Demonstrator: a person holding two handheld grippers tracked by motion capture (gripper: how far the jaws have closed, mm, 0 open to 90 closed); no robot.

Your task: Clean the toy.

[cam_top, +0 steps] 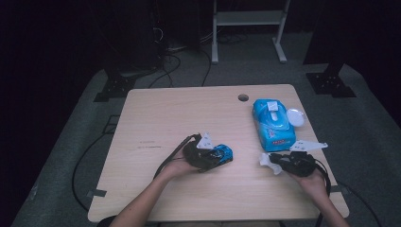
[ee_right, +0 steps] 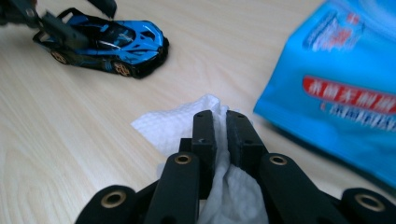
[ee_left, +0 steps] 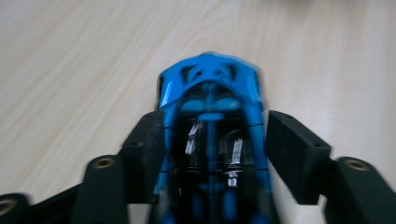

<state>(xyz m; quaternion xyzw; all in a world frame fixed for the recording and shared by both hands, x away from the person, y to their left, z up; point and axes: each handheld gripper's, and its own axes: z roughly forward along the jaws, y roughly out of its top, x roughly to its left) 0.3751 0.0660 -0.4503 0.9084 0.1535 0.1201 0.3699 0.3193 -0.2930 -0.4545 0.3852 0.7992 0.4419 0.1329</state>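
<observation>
A blue and black toy car [cam_top: 223, 153] [ee_left: 210, 88] [ee_right: 116, 39] rests on its wheels on the wooden table [cam_top: 165, 113], left of centre. My left gripper [cam_top: 213, 159] [ee_left: 215, 128] straddles it from behind. The jaws flank the car's sides and stand slightly parted from it, so the gripper is open. To the right, my right gripper [cam_top: 278, 161] [ee_right: 219, 116] is shut on a crumpled white wipe [cam_top: 266, 161] [ee_right: 170, 123], which hangs from the pads and touches the table.
A blue pack of wet wipes [cam_top: 272, 124] [ee_right: 341, 84] lies just beyond the right gripper, with a small white round lid [cam_top: 295, 117] beside it. A cable hole [cam_top: 243, 98] sits near the table's far edge. Cables trail from both grippers.
</observation>
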